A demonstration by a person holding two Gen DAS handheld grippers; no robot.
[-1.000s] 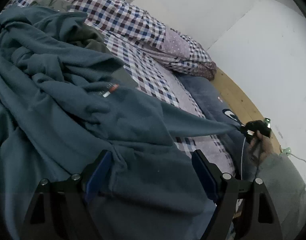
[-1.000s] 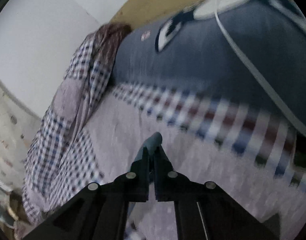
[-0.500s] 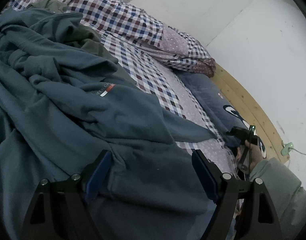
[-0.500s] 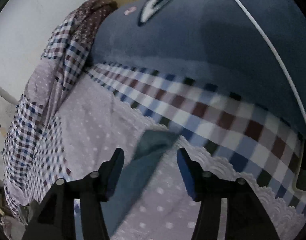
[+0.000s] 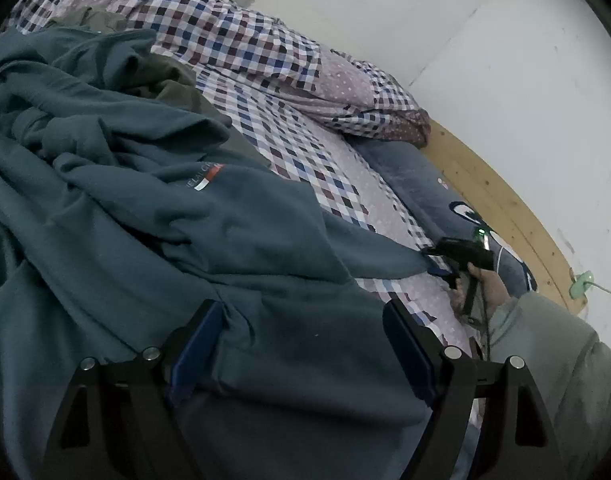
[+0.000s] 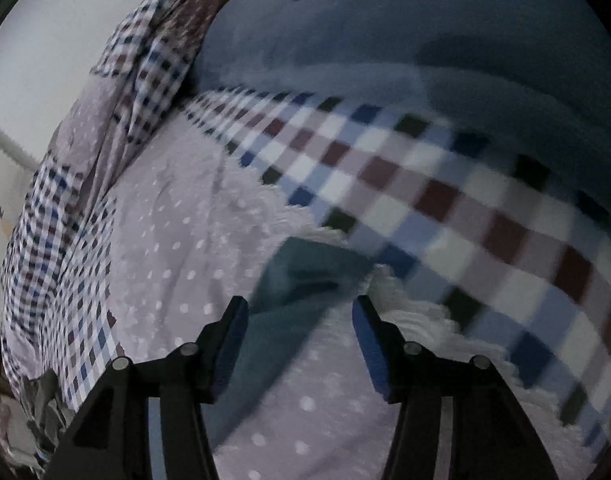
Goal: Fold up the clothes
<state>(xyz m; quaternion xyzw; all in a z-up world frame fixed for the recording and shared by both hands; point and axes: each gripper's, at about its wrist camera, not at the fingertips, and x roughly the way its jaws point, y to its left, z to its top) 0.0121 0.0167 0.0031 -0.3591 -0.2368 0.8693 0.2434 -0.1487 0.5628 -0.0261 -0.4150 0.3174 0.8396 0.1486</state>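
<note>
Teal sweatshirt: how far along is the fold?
Early. Done: one sleeve lies stretched out on the bedspread, right gripper open over its cuff. In hand: nothing; left gripper open over the body. Left: the teal sweatshirt is crumpled, unfolded.

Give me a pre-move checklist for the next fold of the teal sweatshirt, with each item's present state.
1. Right gripper has let go of the sleeve: ok, jaws apart, sleeve end lying loose between them.
2. Sleeve laid out straight on the bedsheet: ok, it runs flat from the body to the right gripper.
3. Left gripper free of cloth: ok, jaws wide over the teal sweatshirt, no pinch.
4. Body of the sweatshirt flat: not ok, bunched and creased at the far side.
5. Other sleeve located: cannot tell, lost in the folds.
</note>
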